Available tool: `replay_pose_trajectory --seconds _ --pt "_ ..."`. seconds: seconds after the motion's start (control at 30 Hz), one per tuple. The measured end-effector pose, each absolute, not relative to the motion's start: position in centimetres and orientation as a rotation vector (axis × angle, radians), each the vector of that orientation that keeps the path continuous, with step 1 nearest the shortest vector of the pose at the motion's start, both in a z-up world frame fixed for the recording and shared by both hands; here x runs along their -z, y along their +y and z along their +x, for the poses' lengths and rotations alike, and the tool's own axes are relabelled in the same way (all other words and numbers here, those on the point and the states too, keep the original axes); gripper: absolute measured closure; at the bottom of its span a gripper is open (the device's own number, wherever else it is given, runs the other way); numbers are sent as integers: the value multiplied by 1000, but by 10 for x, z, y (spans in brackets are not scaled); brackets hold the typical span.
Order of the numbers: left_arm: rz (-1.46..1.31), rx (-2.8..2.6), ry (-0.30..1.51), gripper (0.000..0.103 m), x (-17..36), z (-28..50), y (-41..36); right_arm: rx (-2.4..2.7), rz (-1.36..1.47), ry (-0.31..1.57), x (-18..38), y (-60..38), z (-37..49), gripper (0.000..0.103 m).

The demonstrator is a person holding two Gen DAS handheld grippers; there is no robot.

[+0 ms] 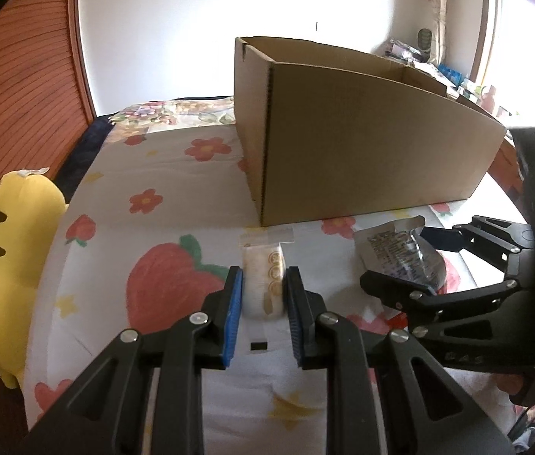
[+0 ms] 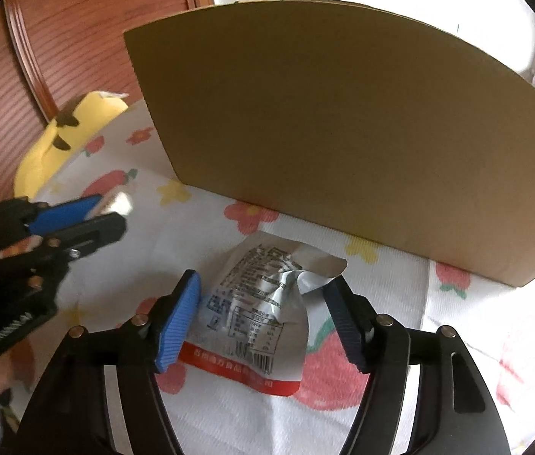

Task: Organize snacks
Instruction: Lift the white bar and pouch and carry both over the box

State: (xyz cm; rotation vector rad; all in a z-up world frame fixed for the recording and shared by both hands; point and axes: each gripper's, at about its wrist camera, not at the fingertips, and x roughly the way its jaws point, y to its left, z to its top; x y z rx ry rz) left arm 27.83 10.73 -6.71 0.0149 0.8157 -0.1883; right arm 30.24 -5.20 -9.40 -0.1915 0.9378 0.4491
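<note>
My left gripper [image 1: 263,284] is shut on a small white snack packet [image 1: 267,276] printed with yellowish rings, held just above the bedsheet. In the right wrist view the left gripper [image 2: 110,210] is at the left edge, with the white packet [image 2: 121,203] sticking out of its tips. A crumpled silver snack bag [image 2: 260,303] with a red bottom band lies on the sheet in front of the cardboard box [image 2: 343,132]. My right gripper [image 2: 263,284] stands open astride the bag, its right pad clear of the foil. The left wrist view shows the right gripper [image 1: 396,256], the silver bag [image 1: 404,254] and the open-topped box [image 1: 362,144].
Everything rests on a bed with a white sheet [image 1: 176,189] printed with strawberries and flowers. A yellow plush toy [image 1: 5,258] lies at the bed's left edge against reddish wooden panelling [image 1: 13,94]. A cluttered windowsill [image 1: 468,83] is behind the box.
</note>
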Motion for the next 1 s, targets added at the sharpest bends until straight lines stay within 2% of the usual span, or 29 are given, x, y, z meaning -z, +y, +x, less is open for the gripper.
replay_pose_trajectory --seconds 0.2,0.27,0.33,0.6,0.67,0.77,0.8,1.0 --pt "17 179 794 83 59 270 114 -432 -235 923 97 -46 300 36" --pt "8 180 786 83 57 268 115 -445 -244 910 96 -48 297 40" --pt "4 176 782 83 54 265 115 -456 -249 903 95 -51 293 51" --pt "11 186 755 83 41 256 105 -495 -232 901 86 -66 281 58" --pt "17 191 745 83 35 254 99 -503 -229 887 82 -64 277 70" --pt "26 197 732 83 28 251 90 -511 -226 871 73 -69 270 70" --pt "27 198 729 83 27 251 87 -514 -229 871 73 -71 268 75" --pt "39 202 708 83 16 246 71 -520 -198 847 62 -88 257 76"
